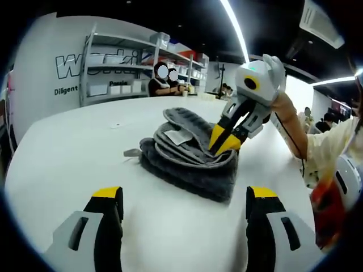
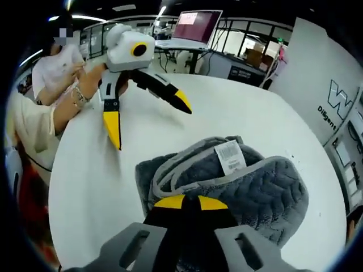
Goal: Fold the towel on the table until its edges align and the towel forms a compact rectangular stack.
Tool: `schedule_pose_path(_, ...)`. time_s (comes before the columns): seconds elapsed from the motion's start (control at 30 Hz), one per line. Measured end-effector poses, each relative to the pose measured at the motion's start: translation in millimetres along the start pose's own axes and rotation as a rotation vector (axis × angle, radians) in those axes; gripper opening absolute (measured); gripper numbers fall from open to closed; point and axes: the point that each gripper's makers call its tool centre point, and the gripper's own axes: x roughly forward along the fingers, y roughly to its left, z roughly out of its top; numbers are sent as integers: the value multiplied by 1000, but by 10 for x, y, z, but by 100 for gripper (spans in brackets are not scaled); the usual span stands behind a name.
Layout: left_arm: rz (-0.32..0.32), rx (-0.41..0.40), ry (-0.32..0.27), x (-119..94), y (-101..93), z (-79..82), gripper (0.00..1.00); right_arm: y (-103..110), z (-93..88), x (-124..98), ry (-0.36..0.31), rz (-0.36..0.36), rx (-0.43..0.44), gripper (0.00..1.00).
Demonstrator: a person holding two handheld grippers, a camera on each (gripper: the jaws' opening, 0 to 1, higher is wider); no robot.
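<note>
Towel (image 2: 238,181) lies bunched on the white surface (image 2: 102,187), directly ahead of the right hand-held gripper (image 2: 190,202), whose yellow-tipped jaws meet at the near edge of the heap and appear closed on a fold of the grey cloth. In the left gripper view the same pinch shows on the far right side of the towel (image 1: 187,156), the right hand-held gripper (image 1: 226,141) dipping into the layers.

The left hand-held gripper (image 1: 186,201) hangs spread wide with nothing between its jaws, near the towel but apart from it; in the right gripper view it (image 2: 150,122) is raised over bare surface beyond the heap.

The cloth looks thick, quilted, plush and limp, light but floppy, so it will likely sag and slide out of line unless both ends of an edge are held. The pale piped border (image 2: 170,170) offers the firmest hold; a corner along it seems the best place for the free gripper. A white label (image 2: 230,156) sits on the upper fold.

Beyond stand shelving (image 1: 113,68) and seated people.
</note>
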Motion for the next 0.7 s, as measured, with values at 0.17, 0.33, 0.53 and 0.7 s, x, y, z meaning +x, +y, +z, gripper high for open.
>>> schedule_pose_path(0.17, 0, 0, -1, 0, -2, -1, 88, -4, 38, -47, -18, -24, -35, 0)
schedule_pose_path(0.33, 0, -1, -3, -3, -3, 4, 88, -29, 176, -187, -82, -56, -50, 0)
schedule_pose_path(0.53, 0, 0, -3, -4, -12, 4, 88, -36, 341, -401, -154, -109, -84, 0)
schedule_pose_path(0.7, 0, -5, 1, 1, -6, -9, 88, 48, 418, -505, -201, -108, -104, 0)
